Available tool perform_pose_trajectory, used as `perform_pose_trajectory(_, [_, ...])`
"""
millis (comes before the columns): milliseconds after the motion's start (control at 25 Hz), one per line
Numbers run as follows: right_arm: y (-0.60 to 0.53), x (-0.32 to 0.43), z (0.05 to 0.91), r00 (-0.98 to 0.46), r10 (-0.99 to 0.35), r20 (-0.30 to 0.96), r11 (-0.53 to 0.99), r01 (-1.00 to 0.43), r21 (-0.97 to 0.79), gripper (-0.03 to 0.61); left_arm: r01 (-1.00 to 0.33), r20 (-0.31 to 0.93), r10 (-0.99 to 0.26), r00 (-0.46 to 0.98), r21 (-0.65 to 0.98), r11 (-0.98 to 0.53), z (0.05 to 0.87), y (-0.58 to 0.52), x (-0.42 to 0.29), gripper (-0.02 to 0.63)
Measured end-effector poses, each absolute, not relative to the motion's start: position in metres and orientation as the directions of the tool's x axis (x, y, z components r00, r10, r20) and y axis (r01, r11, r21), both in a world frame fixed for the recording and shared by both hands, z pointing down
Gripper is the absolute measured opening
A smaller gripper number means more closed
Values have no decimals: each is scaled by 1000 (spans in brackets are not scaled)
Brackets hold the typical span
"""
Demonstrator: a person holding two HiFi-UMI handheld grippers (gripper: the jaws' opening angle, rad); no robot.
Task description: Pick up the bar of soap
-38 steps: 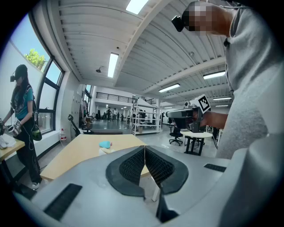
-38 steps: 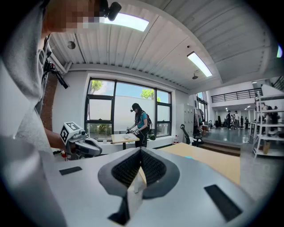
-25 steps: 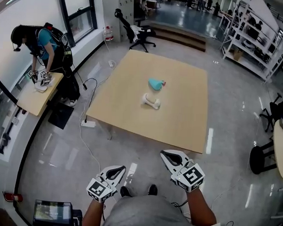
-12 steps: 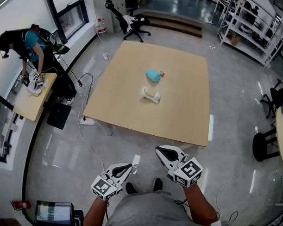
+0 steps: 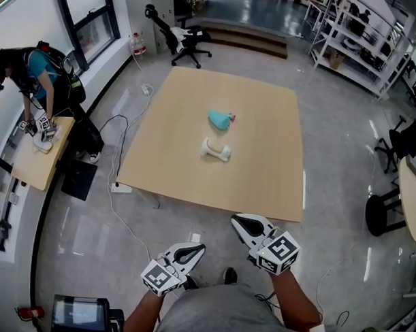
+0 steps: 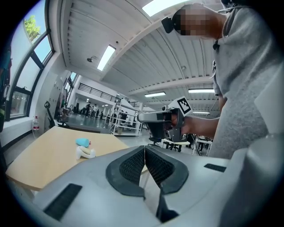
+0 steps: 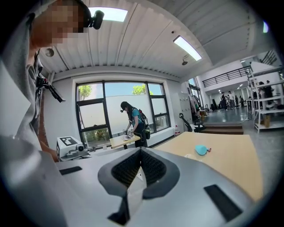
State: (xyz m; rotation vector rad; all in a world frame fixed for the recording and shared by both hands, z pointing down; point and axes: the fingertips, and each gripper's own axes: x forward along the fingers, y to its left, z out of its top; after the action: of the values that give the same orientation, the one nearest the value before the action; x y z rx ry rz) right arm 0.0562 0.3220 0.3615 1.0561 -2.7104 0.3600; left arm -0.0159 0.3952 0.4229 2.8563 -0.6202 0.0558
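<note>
Jaws closed, left gripper (image 5: 197,248), right gripper (image 5: 238,221), knurled pads (image 6: 132,166), square table (image 5: 262,174)

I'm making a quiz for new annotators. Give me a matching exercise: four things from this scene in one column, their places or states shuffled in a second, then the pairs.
1. teal object
2. white object
3. black office chair
4. left gripper

A. shut, over the floor, short of the table
B. on the floor beyond the table's far edge
C. on the table, the nearer of the two things there
D. on the table, the farther of the two

Pairs: 1-D, 2-C, 3-B, 4-A
</note>
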Motion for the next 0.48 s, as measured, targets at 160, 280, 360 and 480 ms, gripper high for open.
perform_pose_trajectory(160, [307, 36, 355, -719, -643, 264, 716, -687, -128, 7, -415, 70, -410, 909, 210, -885, 425, 384, -41, 6])
perform_pose_trajectory(280, [303, 21, 347, -734, -637, 237, 732, -672, -111, 8, -423, 71, -418, 906, 209, -882, 429, 378, -61, 6])
perform_pose_trajectory(360, [298, 16, 349, -751, -616, 237, 749, -652, -118, 7, -444, 102, -432, 896, 191, -876, 435, 370, -70, 6])
perform_pose_trajectory(480, [277, 17, 360, -779, -579, 240, 777, -617, -126, 8, -509, 117, -496, 860, 192, -839, 440, 348, -86, 6])
